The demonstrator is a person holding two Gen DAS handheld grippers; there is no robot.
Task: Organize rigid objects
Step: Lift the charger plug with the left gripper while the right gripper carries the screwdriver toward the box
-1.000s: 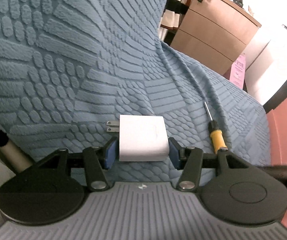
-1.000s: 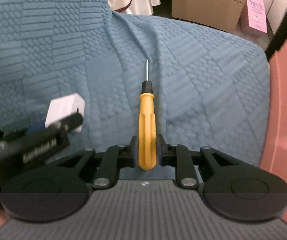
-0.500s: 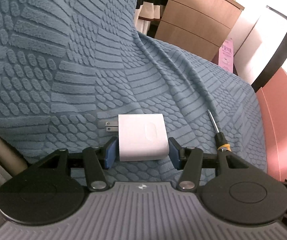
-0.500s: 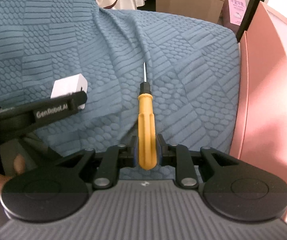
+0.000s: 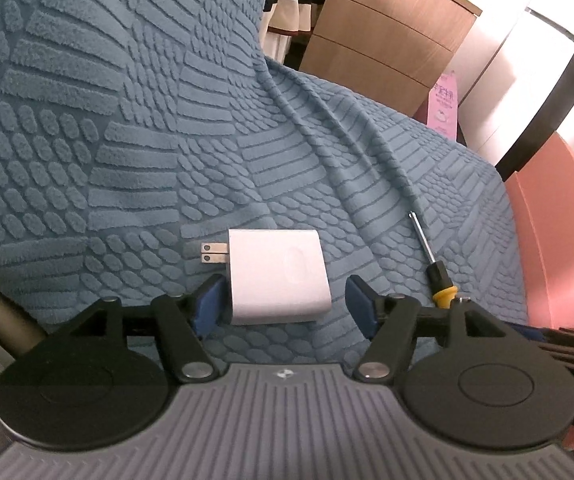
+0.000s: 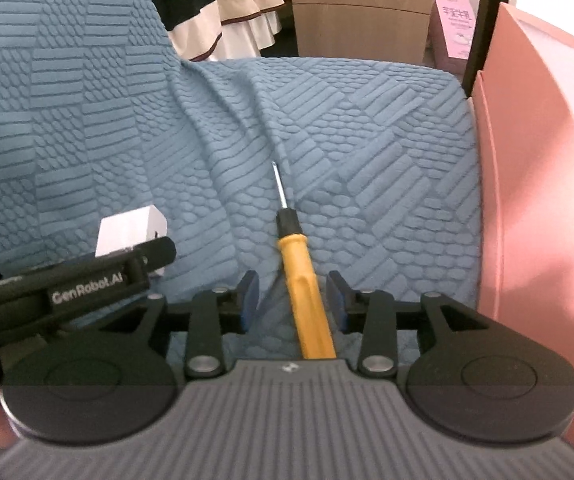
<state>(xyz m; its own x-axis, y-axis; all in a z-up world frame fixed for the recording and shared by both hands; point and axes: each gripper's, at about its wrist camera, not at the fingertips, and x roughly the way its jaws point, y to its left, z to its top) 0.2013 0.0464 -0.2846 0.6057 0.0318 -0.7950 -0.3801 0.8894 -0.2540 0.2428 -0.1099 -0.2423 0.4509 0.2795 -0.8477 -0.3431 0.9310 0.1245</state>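
1. Blue cover (image 5: 135, 168): thick cloth, matt, with a raised, rough woven pattern.
2. Charger (image 5: 279, 280): smooth white plastic, faint sheen; its prongs (image 5: 213, 253) are bright metal.
3. Screwdriver (image 6: 303, 276): glossy yellow plastic handle, black collar, shiny metal shaft.
4. Drawers (image 5: 383, 40): smooth wood-look finish.
5. Pink panel (image 6: 543, 184): smooth and matt.

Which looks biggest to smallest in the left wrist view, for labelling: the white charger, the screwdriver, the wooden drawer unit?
1. wooden drawer unit, though farther away.
2. white charger, enlarged by nearness.
3. screwdriver, slim, its handle mostly hidden behind the left gripper, so its true rank against the charger is unsure.
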